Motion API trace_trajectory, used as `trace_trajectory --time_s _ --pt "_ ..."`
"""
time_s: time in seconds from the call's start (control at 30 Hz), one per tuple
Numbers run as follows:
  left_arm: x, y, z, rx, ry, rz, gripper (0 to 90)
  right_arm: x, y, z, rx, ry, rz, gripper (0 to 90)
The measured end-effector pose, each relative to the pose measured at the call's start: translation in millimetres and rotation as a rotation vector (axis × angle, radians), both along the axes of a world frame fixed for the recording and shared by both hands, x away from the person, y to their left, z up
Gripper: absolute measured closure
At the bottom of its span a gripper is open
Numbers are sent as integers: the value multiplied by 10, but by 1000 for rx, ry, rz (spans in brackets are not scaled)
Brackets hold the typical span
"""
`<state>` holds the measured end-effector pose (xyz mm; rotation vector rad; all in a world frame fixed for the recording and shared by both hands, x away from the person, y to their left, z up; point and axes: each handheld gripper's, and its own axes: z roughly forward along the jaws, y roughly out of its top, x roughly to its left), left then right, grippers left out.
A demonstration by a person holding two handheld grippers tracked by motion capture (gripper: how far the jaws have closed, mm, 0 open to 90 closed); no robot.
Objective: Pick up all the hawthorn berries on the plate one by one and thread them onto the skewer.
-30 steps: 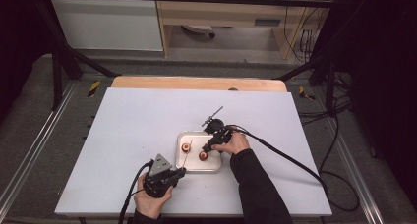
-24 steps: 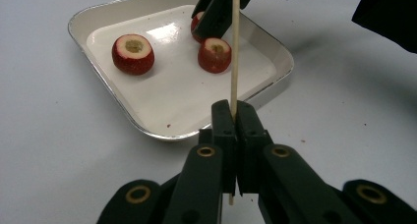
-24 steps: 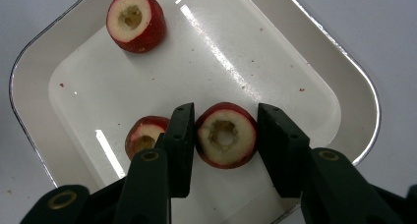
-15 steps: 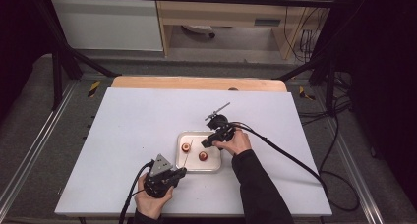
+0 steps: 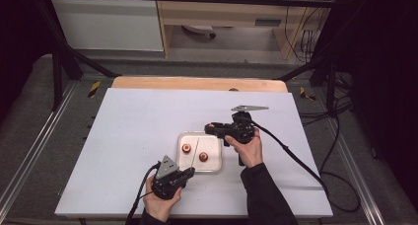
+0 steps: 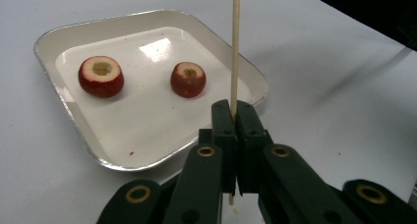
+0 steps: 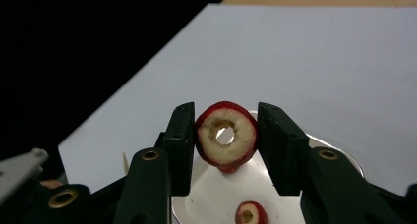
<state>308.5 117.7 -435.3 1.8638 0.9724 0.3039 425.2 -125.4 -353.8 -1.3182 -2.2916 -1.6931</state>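
The cored red fruit (image 7: 226, 135) sits pinched between the jaws of your right gripper (image 5: 213, 128), lifted above the far edge of the white tray (image 5: 217, 163). Its bored hole runs along the gripper's line of sight, so in the right gripper view you look straight through the pale centre; the red skin presses against the pads on either side. From the high view the fruit is only a small red speck at the jaw tips.

The thin wooden skewer (image 6: 235, 47) is clamped between the tightly closed jaws of your left gripper (image 5: 189, 171). Its long axis runs up and away from the jaws, out over the tray; its far tip is cut off at the top of the left gripper view, and a short stub pokes out below the jaws.

Two more cored fruits (image 6: 101, 75) (image 6: 188, 79) rest on the tray, holes facing up, set apart from each other.

Your right hand (image 5: 246, 146) holds its gripper level, jaws pointing toward your left. Your left hand (image 5: 160, 198) rests near the table's (image 5: 133, 116) front edge, gripper aimed at the tray.
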Motion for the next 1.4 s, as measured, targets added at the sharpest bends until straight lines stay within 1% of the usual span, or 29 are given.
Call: trace_trajectory --time_s 0.03,0.07,0.1,0.23,0.27,0.3,0.37,0.4,0.43,0.47,0.5,0.53,0.57,0.6,0.67,0.8,0.87,0.9,1.07,1.17,1.27,1.4 --pt "-1 -44 5 -10 -2 0 887 -27 -30 6 31 -13 -17 604" --pt "-1 -44 5 -10 -2 0 887 -45 -54 7 57 -23 -30 604" --pt "-1 -100 7 -21 -6 1 887 -68 -81 7 94 -29 -46 604" --pt "20 -177 2 -42 5 7 888 -143 -149 -18 204 -76 -93 604" --pt "26 -198 1 -51 9 9 887 -143 -149 -18 204 -76 -93 604" --pt "38 -227 5 -49 12 9 887 -174 -154 -37 241 -102 -103 604" --pt "50 -272 12 -52 13 9 888 -194 -144 -53 259 -122 -107 604" --pt "55 -301 18 -55 16 11 888 -194 -144 -53 259 -122 -107 604" --pt "66 -326 27 -49 13 17 887 -222 -118 -64 285 -144 -108 604" --pt "74 -342 36 -46 11 24 887 -222 -118 -64 285 -144 -108 604" --pt "82 -353 41 -55 10 27 888 -233 -107 -66 300 -141 -106 604" --pt "86 -365 45 -60 9 31 888 -250 -96 -70 312 -158 -111 604" --pt "88 -375 49 -61 8 34 888 -250 -96 -70 312 -158 -111 604" --pt "87 -394 52 -73 14 33 888 -255 -93 -72 318 -156 -111 604" --pt "90 -414 57 -83 15 42 887 -265 -81 -81 330 -165 -117 605" --pt "99 -441 62 -91 19 45 888 -285 -54 -109 354 -184 -128 605" --pt "106 -442 61 -100 28 48 887 -286 -51 -111 360 -184 -128 604" --pt "110 -442 61 -100 25 48 888 -289 -45 -114 373 -185 -129 605" --pt "117 -442 60 -109 28 54 887 -300 -24 -136 380 -180 -124 605" --pt "118 -437 61 -112 30 55 887 -305 -19 -144 376 -189 -127 605" --pt "115 -437 64 -116 25 57 888 -306 -13 -148 381 -182 -124 605" --pt "119 -428 65 -115 17 61 888 -304 -11 -153 379 -185 -121 605"
